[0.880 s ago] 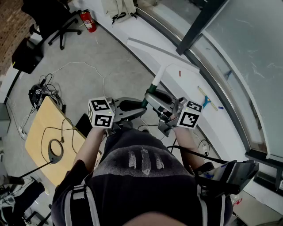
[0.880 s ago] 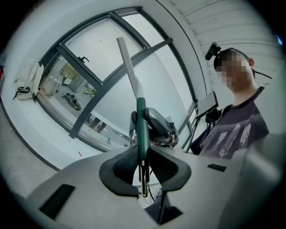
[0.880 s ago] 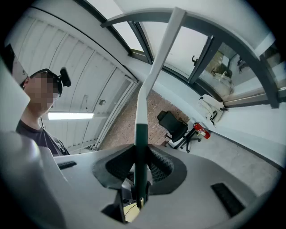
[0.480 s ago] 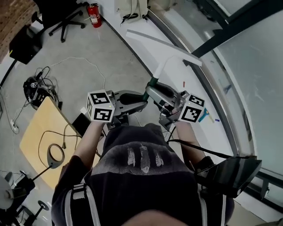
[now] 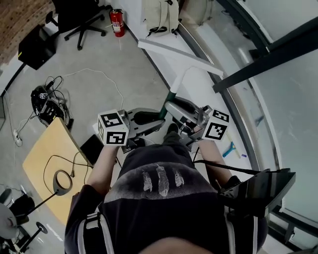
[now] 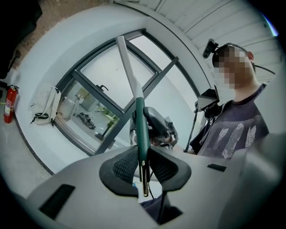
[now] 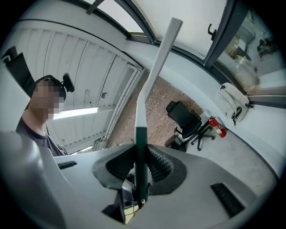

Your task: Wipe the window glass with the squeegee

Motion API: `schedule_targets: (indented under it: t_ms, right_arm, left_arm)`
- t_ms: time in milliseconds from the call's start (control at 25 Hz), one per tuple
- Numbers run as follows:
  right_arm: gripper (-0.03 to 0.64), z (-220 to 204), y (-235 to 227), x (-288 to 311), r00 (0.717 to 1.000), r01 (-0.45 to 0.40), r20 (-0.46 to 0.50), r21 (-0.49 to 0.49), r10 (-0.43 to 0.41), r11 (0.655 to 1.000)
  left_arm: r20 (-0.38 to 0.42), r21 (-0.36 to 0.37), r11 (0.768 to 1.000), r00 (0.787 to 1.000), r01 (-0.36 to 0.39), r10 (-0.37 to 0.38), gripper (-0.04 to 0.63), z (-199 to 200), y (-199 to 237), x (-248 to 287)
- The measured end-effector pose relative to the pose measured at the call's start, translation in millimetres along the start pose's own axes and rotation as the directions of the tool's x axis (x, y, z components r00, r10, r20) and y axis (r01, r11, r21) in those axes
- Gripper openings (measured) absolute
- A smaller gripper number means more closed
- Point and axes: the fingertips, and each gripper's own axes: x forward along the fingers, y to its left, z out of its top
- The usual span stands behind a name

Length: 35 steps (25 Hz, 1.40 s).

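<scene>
One squeegee point(image 5: 179, 57) has a green handle, white blade.

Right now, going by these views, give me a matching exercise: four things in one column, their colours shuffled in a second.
Things:
1. squeegee
2. fire extinguisher
3. office chair
4. table

Colours:
A. black
B. red
C. light wood
D. green grip, white shaft

Pairs: 1-D, 2-B, 3-A, 4-C
</scene>
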Motion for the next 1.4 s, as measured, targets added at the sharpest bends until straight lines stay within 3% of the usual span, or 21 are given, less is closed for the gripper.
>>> schedule_targets:
  t_ms: [280, 520, 760, 960, 1200, 1320, 1400]
  right_arm:
    - [0.087, 76, -53, -34, 0.991, -0.126, -0.043, -0.061, 0.123, 0.99]
    - [0.087, 154, -112, -91, 0.991, -0.131, 0.002, -0.061, 0.132, 0.989]
    - [0.087, 230, -182, -108, 0.99, -0.134, 0.041, -0.044, 0.136, 0.99]
    - [0.087, 246, -191, -118, 0.994, -0.056, 0.09, -0.103, 0.065, 0.993]
    - [0.087, 273, -204, -108, 0.981, 0.09, 0.185, -0.151, -0.061, 0.984]
    - [0.087, 308, -237, -96, 0.958, 0.193, 0.246, -0.163, -0.15, 0.968]
    - [0.087, 337, -259, -89, 0.92, 0.279, 0.324, -0.148, -0.22, 0.949]
  left_arm:
    - [-0.03, 0.023, 0.999, 0.999, 0.024, -0.024, 0.084, 57, 46, 84]
    - [-0.094, 0.025, 1.0, 0.996, 0.012, -0.01, 0.084, 99, 87, 181]
    - [-0.138, 0.028, 1.0, 0.99, 0.012, -0.008, 0.084, 145, 152, 247]
    - [-0.16, 0.056, 0.992, 0.982, 0.113, -0.103, 0.084, 155, 159, 263]
    - [-0.195, 0.064, 0.965, 0.951, 0.255, -0.238, 0.084, 181, 178, 264]
    - [-0.217, 0.042, 0.931, 0.913, 0.362, -0.346, 0.084, 211, 215, 275]
    - [-0.252, 0.012, 0.899, 0.871, 0.438, -0.421, 0.084, 237, 240, 284]
